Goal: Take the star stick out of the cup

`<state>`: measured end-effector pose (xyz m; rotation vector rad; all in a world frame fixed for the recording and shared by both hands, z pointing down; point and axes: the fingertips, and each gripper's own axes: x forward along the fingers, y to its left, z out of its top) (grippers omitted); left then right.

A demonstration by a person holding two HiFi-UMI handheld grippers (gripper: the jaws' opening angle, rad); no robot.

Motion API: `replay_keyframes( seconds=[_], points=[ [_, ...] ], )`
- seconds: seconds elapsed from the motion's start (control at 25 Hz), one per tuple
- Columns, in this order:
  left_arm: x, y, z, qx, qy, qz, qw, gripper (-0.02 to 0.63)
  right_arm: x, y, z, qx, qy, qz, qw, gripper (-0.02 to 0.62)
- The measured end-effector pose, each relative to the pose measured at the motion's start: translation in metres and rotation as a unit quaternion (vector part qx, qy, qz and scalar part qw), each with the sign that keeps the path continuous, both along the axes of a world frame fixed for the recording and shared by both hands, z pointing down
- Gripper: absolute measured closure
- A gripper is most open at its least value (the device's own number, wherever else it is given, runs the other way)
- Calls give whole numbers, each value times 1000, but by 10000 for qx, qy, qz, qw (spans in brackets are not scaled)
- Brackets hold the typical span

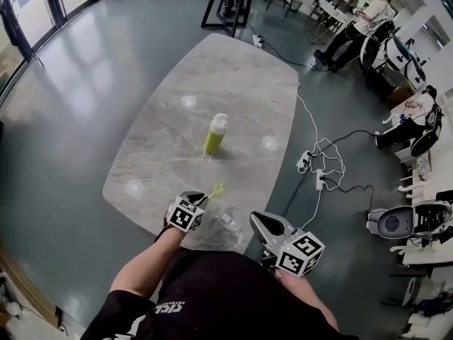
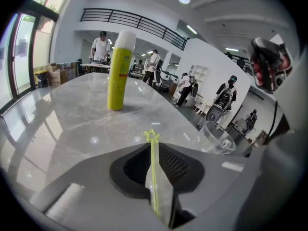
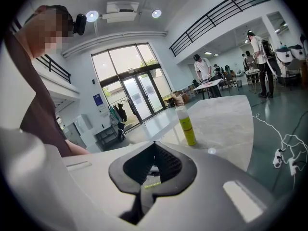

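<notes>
The yellow-green star stick (image 2: 154, 177) runs along the narrow gap between my left gripper's (image 2: 153, 148) jaws, star end forward over the table. The gap is wider than the stick, so the pads do not press on it. In the head view the stick's star (image 1: 217, 188) pokes out ahead of the left gripper (image 1: 204, 199). The clear plastic cup (image 1: 231, 222) stands near the table's front edge between the two grippers, and the stick is outside it. The cup (image 2: 219, 137) is right of the left jaws. My right gripper (image 1: 257, 222) hovers off the table's front right edge, shut and holding nothing.
A yellow spray bottle with a white cap (image 1: 216, 134) stands upright mid-table on the grey marble table (image 1: 212, 76). Cables and power strips (image 1: 315, 170) lie on the floor to the right. People sit at desks at the far right.
</notes>
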<state>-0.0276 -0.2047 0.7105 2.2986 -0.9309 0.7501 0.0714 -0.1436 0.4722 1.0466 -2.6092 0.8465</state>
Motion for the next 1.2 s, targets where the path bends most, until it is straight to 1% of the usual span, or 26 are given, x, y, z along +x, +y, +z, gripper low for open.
replay_keyframes(
  seconds=[0.12,0.24,0.44,0.52,0.68,0.76,0.92,1.2],
  points=[
    [-1,8,-35,319,258,193,9990,552,-6,-4,0,34,-33,67,10000,581],
    [-10,10,-78,582,433,237,9971,552,-14,-12,1,72,-99,157,9998,581],
    [-24,10,-136,832,595,307,9943,554,-37,-17,-5,148,-234,88,9996,581],
    [-29,9,-160,1027,650,293,9922,555,-43,-17,-6,173,-262,56,9995,581],
    [-33,4,-214,1677,675,189,9833,565,-42,-23,-7,247,-286,35,9993,581],
    [-33,7,-236,1904,681,153,9792,569,-40,-25,-13,342,-283,-18,9990,581],
    [-32,13,-269,2189,744,13,9729,574,-38,-22,-39,663,-308,-154,9972,581],
    [-25,22,-330,2680,1021,-250,9577,588,-29,-17,-90,1251,-642,-374,9894,581]
  ],
)
